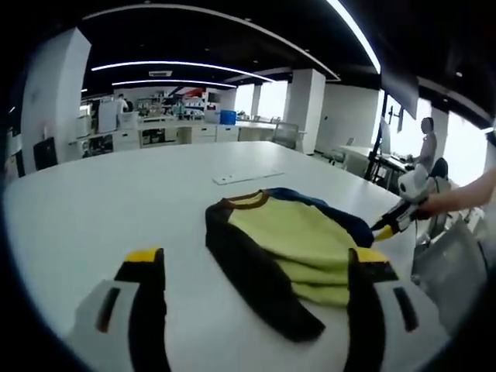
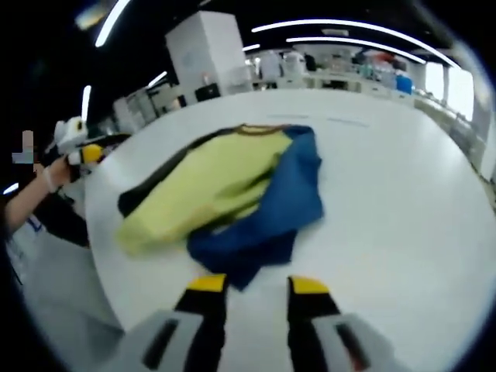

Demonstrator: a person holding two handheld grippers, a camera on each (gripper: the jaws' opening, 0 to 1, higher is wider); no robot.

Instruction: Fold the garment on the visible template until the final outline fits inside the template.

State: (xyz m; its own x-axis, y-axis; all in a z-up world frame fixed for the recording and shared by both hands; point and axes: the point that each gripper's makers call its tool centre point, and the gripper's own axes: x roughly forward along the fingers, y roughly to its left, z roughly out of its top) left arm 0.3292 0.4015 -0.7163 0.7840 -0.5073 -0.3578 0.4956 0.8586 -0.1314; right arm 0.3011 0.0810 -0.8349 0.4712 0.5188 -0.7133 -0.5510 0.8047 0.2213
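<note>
Garment [image 1: 291,248] lies bunched on the white table [image 1: 116,209], near the edge closest to the person; yellow-green body, dark sleeve trailing forward, blue part heaped on the far side. No template outline can be made out under or around it.

Left gripper [image 1: 256,271]: fingers spread wide, holding nothing, poised above the table just short of the dark sleeve. Right gripper [image 2: 256,285]: fingers apart, empty, tips just at the blue hem [image 2: 256,256]. The right gripper also comes into the left gripper view at the garment's far side [image 1: 391,225], a hand [image 1: 442,203] behind it.

Risks, as judged:
- Garment sits close to the table edge; a pull toward the person could drag cloth over it
- Layers are heaped, so a pinch may catch more than one layer and fold crooked
- With no template seen, the final outline cannot be checked from here

Containers: none on the table; only a flat pale strip [image 1: 248,177] lies beyond the garment
</note>
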